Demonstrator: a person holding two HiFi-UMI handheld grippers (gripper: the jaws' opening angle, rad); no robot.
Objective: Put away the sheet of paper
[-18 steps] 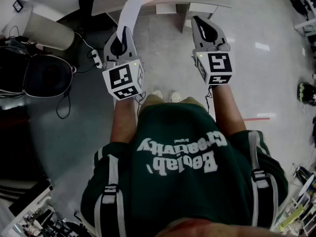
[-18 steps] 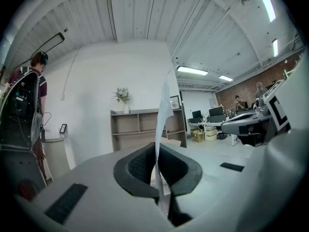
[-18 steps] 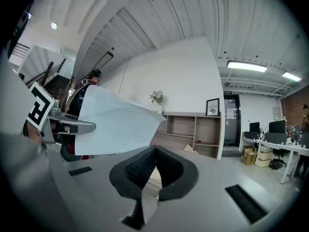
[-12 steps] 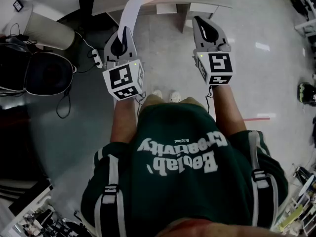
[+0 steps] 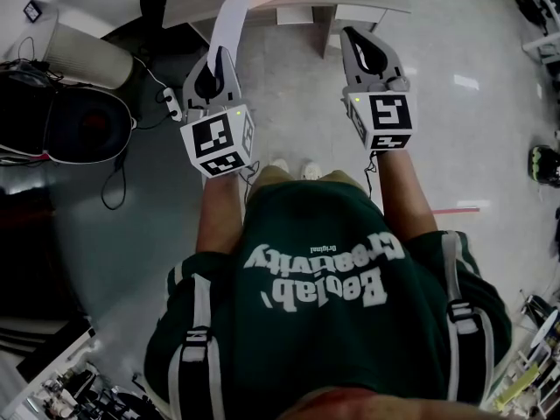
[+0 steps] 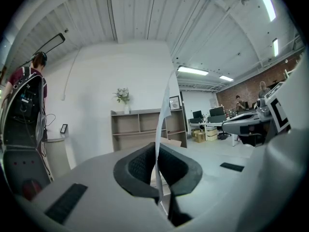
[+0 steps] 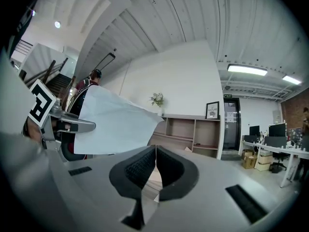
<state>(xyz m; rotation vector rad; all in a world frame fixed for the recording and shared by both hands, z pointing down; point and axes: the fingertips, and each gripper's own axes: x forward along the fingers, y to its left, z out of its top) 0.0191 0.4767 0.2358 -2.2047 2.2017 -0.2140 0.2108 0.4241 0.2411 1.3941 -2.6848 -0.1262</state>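
step in hand: I'd say carrying the sheet of paper (image 5: 232,16) over to its spot, probably the open shelf unit (image 6: 140,127) straight ahead.

how to do it well: go slow and level, and don't loosen the clamp. The sheet is only pinched at one end, so the free end will flap or fold if you swing it. Bring the loose end in first, and only let go once it's lying on something.

left hand-held gripper (image 6: 157,166): clamped on the paper's lower edge.

right hand-held gripper (image 7: 154,166): jaws together with nothing between them, level beside the left one.

where the paper is: it sticks up and forward out of the left jaws, edge-on to that gripper's view. It's off to the left of the right hand-held gripper, not touching it.
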